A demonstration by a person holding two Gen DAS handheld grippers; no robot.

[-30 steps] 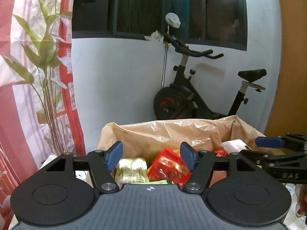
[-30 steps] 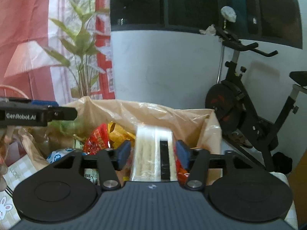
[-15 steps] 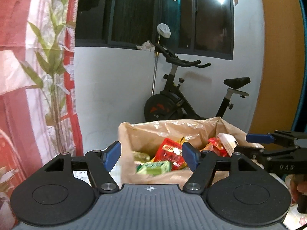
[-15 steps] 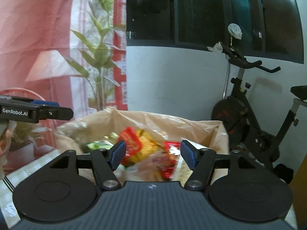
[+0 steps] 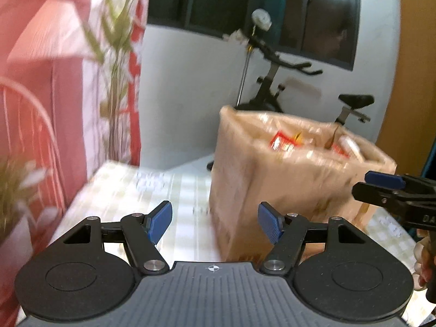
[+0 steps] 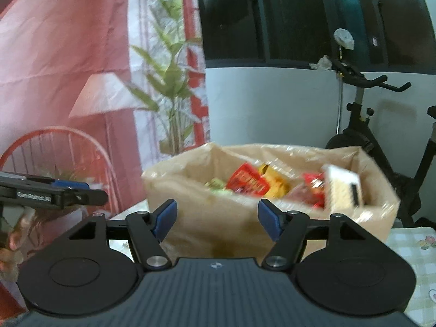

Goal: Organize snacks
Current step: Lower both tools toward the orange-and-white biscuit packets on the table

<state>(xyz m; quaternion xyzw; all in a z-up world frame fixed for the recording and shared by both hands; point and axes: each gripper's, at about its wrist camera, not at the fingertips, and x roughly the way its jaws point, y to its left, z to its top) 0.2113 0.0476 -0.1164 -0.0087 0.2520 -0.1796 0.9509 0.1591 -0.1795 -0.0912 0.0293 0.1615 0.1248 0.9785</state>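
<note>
Left gripper (image 5: 214, 222) wide open, nothing between the pads; right gripper (image 6: 217, 220) the same, its jaws having just been opening, with only air between them. Past them the bag (image 6: 245, 218) stands on the checked table (image 5: 169, 190), blurred in both views. The right view looks into it: a red packet (image 6: 246, 182), a yellow one, and a pale box (image 6: 343, 190), labels unreadable. The left view shows mostly the bag's side. A bike (image 6: 381, 136) stands behind, cut off at the frame edge.
</note>
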